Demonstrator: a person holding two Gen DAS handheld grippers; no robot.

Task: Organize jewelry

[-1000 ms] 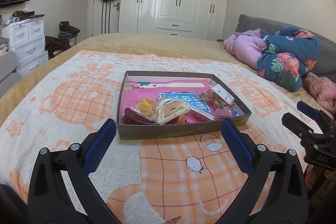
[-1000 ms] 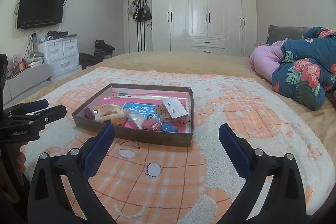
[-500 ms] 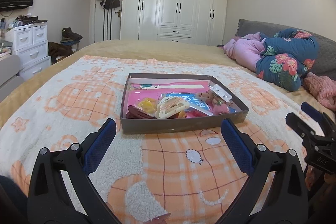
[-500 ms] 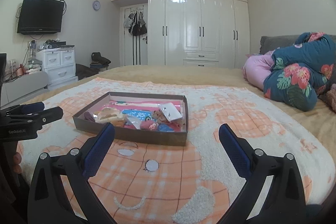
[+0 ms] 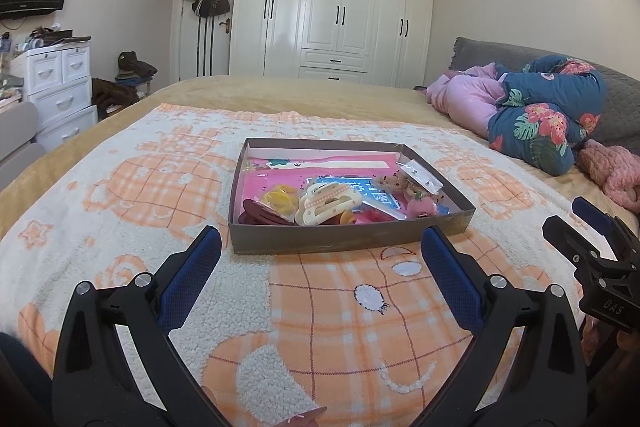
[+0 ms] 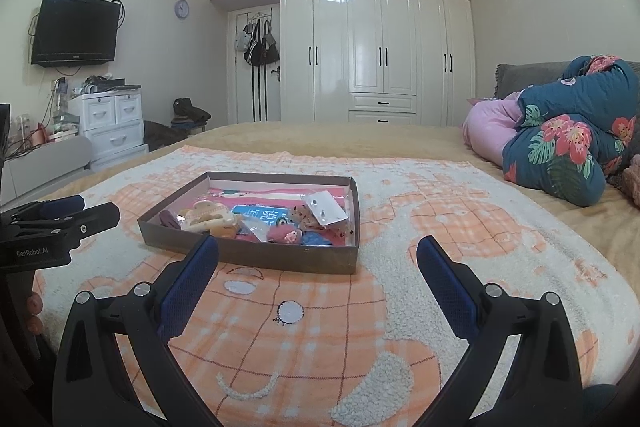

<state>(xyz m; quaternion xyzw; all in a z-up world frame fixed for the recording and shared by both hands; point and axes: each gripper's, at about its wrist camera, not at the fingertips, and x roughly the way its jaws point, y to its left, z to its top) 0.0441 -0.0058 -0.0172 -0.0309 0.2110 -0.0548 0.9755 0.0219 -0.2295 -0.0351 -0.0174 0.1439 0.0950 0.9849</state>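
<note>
Two grippers, left gripper and right gripper, gape wide and empty above an orange-checked blanket; just ahead sits the jewelry tray, white wardrobes beyond.

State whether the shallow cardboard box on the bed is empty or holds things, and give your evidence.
It holds things. The lidless box contains a cream hair claw, yellow pieces and small packets over a pink liner.

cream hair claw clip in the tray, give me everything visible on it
The cream hair claw clip is large, glossy and plastic-looking, with curved teeth and a pinkish patterned strip along its top. It lies on its side near the tray's front wall, left of centre, resting among the other accessories beside a yellow item. Neither gripper touches it.
</note>
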